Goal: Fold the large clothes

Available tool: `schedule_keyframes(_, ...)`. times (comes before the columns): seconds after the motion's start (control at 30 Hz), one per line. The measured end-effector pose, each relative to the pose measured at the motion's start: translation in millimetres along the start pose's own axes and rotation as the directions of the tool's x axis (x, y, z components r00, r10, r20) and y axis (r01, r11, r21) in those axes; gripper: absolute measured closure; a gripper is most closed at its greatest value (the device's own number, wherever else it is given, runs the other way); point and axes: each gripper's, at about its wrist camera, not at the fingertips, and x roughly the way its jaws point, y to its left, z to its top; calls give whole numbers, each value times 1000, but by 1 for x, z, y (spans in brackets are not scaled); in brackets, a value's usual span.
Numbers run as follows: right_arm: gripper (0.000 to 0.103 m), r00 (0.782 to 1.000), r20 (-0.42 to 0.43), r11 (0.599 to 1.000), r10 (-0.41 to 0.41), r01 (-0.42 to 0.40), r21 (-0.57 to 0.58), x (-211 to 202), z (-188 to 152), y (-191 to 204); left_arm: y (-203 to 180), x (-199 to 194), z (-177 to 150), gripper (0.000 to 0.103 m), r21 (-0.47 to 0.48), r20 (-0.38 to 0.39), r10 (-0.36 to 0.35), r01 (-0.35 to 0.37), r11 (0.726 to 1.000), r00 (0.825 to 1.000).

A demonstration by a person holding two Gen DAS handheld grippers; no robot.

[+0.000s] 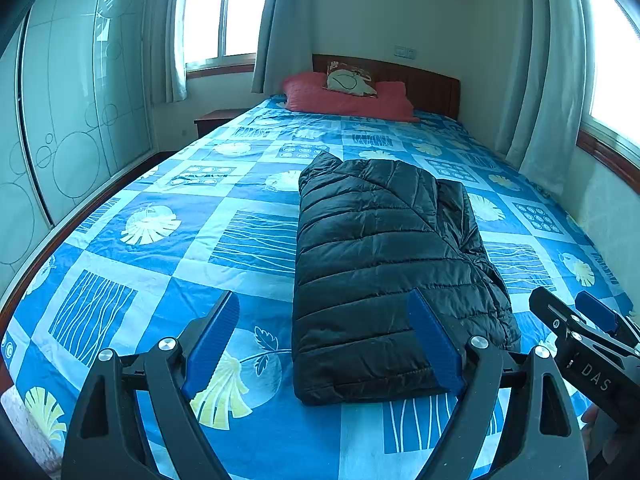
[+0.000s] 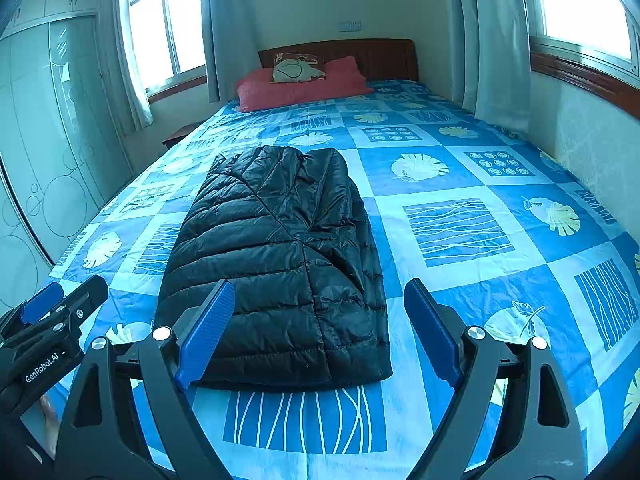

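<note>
A black quilted puffer jacket (image 1: 384, 264) lies folded lengthwise into a long narrow bundle on the bed; it also shows in the right wrist view (image 2: 276, 264). My left gripper (image 1: 324, 344) is open and empty, held above the jacket's near left corner. My right gripper (image 2: 320, 332) is open and empty, held above the jacket's near right corner. The right gripper shows at the right edge of the left wrist view (image 1: 576, 312), and the left gripper at the left edge of the right wrist view (image 2: 60, 304).
The bed has a blue patterned cover (image 1: 168, 248) with red pillows (image 1: 344, 98) and a small cushion (image 1: 350, 78) at the wooden headboard. A wardrobe (image 1: 76, 100) stands on the left, a nightstand (image 1: 216, 120) by the window, a wall with curtains (image 2: 496, 40) on the right.
</note>
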Motion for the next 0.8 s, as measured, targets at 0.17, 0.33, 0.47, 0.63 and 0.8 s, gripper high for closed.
schedule_keyframes(0.17,17,1000,0,1000,1,-1,1,0,0,0,0,0,0,18,0,0,1,-1,1000,1000)
schedule_keyframes(0.33,17,1000,0,1000,0,0,0,0,-1,1,1,0,0,18,-2,-1,-2,2,1000,1000)
schedule_keyframes(0.47,17,1000,0,1000,-1,1,-1,-1,-1,1,0,0,-1,18,-2,-3,-2,2,1000,1000)
schedule_keyframes(0.63,17,1000,0,1000,-1,1,0,-1,-1,2,1,0,-2,18,-6,-4,-5,5,1000,1000)
schedule_keyframes(0.8,17,1000,-4,1000,1,-1,-3,0,-2,2,1,2,-3,18,-14,-5,-5,5,1000,1000)
